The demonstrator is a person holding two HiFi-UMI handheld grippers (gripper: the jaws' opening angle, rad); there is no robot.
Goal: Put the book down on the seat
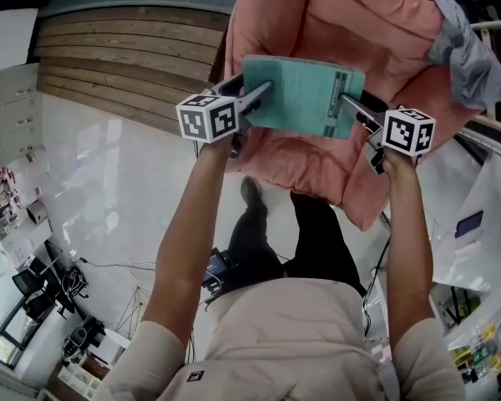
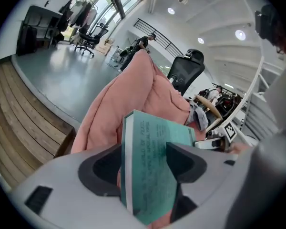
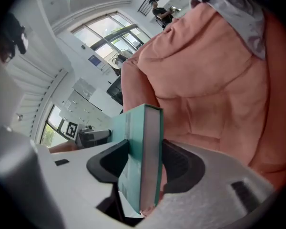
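Squarely over the pink padded seat [image 1: 317, 15], the teal book [image 1: 305, 97] lies flat, cover up, carried by its two short edges. The left gripper [image 1: 255, 97] has its jaws pinching the left edge. In the left gripper view the book sits skewed between them, with one pad on the cover and the other against the corner by the pages. The right gripper [image 1: 349, 107] pinches the opposite edge, and the right gripper view shows both pads flat against the covers. Both long edges are free.

Pink padding shows past the book on every side, widest toward the backrest; whether the underside touches it I cannot tell. A grey cloth [image 1: 463, 48] is draped at the seat's far right, well apart from the book. Left of the seat a wooden platform [image 1: 125, 57] ends in a stepped edge, and beyond it glossy floor [image 1: 108, 182] lies open. A white rail [image 1: 494, 25] runs close on the right.
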